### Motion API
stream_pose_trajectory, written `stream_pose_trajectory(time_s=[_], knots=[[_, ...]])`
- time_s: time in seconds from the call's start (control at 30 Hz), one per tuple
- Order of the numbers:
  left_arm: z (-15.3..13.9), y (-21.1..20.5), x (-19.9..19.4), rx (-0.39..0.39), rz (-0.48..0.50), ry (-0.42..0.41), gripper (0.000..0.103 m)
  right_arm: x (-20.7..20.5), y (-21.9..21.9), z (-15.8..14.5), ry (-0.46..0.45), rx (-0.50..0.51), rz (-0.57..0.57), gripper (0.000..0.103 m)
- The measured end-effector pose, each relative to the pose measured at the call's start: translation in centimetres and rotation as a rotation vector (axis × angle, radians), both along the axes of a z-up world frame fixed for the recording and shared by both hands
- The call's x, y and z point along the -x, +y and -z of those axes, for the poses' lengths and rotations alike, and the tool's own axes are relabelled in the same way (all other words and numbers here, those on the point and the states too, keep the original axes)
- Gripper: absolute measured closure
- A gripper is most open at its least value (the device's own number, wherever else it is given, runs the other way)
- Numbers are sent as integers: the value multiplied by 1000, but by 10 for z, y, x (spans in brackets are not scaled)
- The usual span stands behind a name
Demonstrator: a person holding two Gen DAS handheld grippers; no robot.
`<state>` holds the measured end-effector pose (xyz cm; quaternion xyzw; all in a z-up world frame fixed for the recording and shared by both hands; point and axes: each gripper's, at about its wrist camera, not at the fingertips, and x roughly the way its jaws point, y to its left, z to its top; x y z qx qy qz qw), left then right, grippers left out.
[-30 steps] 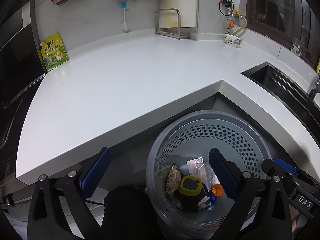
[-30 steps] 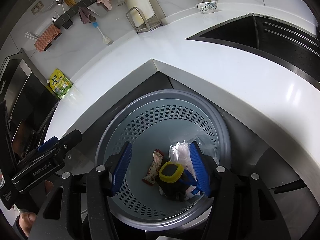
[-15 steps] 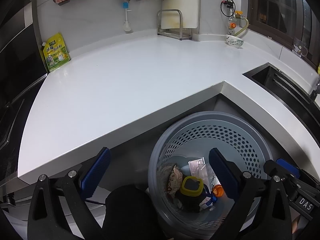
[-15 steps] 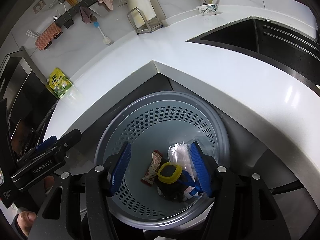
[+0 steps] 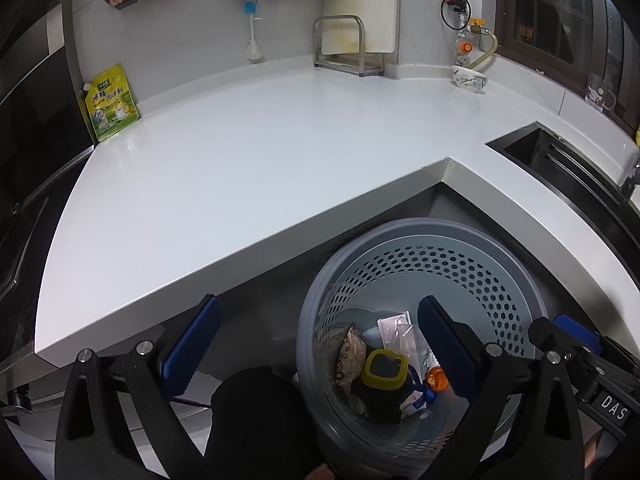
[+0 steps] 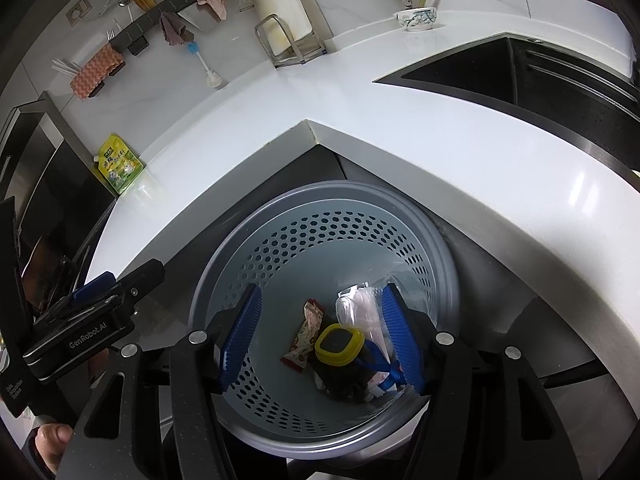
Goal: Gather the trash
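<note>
Trash: snack wrapper (image 6: 305, 335), clear plastic bag (image 6: 365, 312) and yellow-rimmed dark container (image 6: 339, 345) lie at the bottom of the grey perforated round bin (image 6: 280, 248).
Grippers: left gripper (image 5: 320, 344) and right gripper (image 6: 320, 336) both spread wide, holding nothing.
Left: white countertop (image 5: 248, 176) looks cleared of litter; likely finished.

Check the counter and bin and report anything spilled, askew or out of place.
Nothing stands out. The trash, including a yellow-lidded jar and a snack wrapper, lies inside the basket. The yellow pouch leans upright against the wall, and no spill shows on the counter.
</note>
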<state>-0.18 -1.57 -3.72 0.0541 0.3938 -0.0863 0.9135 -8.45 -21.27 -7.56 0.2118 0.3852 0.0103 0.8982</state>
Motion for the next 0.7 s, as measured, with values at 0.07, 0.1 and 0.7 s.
stream_pose_trajectory(time_s=[0.07, 0.1, 0.7], knots=[[0, 0, -1, 0, -3, 5, 6, 0, 0, 0, 1, 1, -2, 43], [1, 1, -1, 1, -4, 6, 6, 0, 1, 0, 1, 2, -2, 43], [2, 1, -2, 2, 0, 12, 6, -1, 2, 1, 5, 4, -11, 43]])
